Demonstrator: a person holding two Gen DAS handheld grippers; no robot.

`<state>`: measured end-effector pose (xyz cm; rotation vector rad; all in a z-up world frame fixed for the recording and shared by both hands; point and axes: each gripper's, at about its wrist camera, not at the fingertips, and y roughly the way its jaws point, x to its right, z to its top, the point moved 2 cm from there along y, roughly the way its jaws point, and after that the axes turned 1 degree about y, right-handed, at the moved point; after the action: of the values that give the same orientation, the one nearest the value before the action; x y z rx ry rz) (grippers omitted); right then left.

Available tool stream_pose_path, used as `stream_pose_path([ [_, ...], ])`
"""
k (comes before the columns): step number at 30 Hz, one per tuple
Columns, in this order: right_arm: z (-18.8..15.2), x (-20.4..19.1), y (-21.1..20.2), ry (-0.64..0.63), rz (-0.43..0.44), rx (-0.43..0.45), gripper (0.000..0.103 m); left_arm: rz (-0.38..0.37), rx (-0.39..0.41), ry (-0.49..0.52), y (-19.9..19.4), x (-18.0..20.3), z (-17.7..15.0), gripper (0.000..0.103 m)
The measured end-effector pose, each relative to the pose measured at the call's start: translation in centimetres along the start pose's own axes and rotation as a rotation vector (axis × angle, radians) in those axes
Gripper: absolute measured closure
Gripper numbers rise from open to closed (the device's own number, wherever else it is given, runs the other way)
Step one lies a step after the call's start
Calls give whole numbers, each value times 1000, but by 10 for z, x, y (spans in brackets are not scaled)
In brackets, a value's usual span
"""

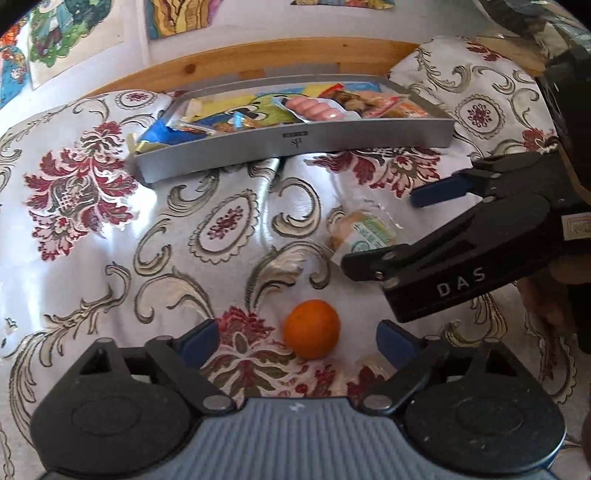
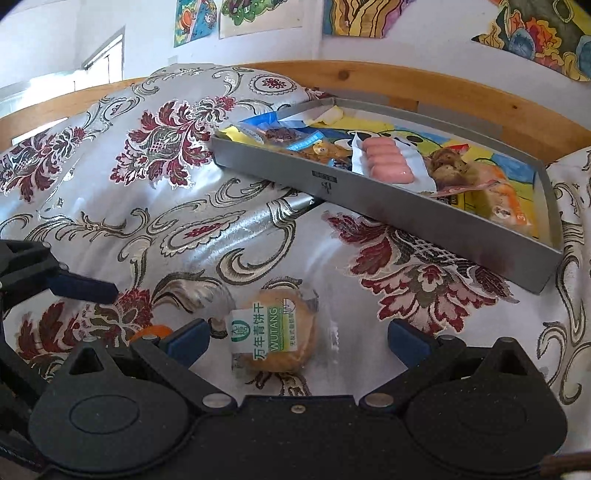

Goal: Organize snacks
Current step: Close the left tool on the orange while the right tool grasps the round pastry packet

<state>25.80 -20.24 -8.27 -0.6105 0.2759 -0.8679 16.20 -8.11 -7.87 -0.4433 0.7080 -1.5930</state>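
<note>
Here the left gripper [image 1: 297, 341] hangs low over the floral brocade cloth [image 1: 92, 229], its blue-padded fingers [image 1: 197, 341] spread wide and holding nothing. An orange [image 1: 312, 334] sits on the cloth between those fingers, closer to the right-hand one, touching neither. At about two o'clock from the orange lies a round biscuit in a clear wrapper [image 1: 364, 230] with a green and white label, and the right gripper [image 1: 384, 229] reaches in from three o'clock with one black finger just beside the wrapper's near edge and its blue-tipped finger well above it — jaws wide, nothing gripped.

From the right wrist view the same wrapped biscuit [image 2: 279, 338] rests flat on the cloth between the right gripper's [image 2: 299, 341] open fingers, nearer the left pad [image 2: 188, 341]; whether it touches that pad cannot be told. A sliver of the orange [image 2: 149, 332] peeps out at nine o'clock behind that finger, with the left gripper's blue pad [image 2: 83, 288] above it.

Toward twelve o'clock a shallow grey tray [image 1: 295, 146] rests on the cloth against a wooden rail [image 1: 258, 59]. It holds packets — a pack of pink sausages [image 1: 317, 109], a blue wrapper [image 1: 162, 129] at its ten o'clock end, orange-tinted packs [image 2: 506, 205] at the other. Bright drawings [image 2: 546, 33] hang on the wall behind.
</note>
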Motion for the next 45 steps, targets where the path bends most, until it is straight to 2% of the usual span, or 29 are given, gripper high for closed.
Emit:
stream_pose_path([
  [4,0,1,1,17,5,9,2,-30,-5,-20,2,-1,-4,19],
  [10,-1,1,3,21,8,11,9,-42,-9,-66,3,-6,-7,34],
  [15,-2,3,5,28,0,9,12,-46,-10,-121,6,-14,-6,41],
  [23,-4,-6,5,-34,4,8,13,-79,-12,-141,8,-14,-6,64],
  [28,-7,-12,10,-71,-17,-12,20,-83,-10,-165,8,-17,-6,66],
  [30,-8,-15,11,-94,-28,-14,30,-83,-9,-177,8,-18,-7,66],
  [34,-9,-20,11,-125,-46,-14,38,-76,-5,-201,7,-20,-7,66],
  [37,-8,-20,9,-123,-44,-5,50,-66,-1,-217,6,-22,-7,67],
  [45,-9,-22,10,-133,-52,-13,51,-30,9,-226,2,-24,-6,67],
])
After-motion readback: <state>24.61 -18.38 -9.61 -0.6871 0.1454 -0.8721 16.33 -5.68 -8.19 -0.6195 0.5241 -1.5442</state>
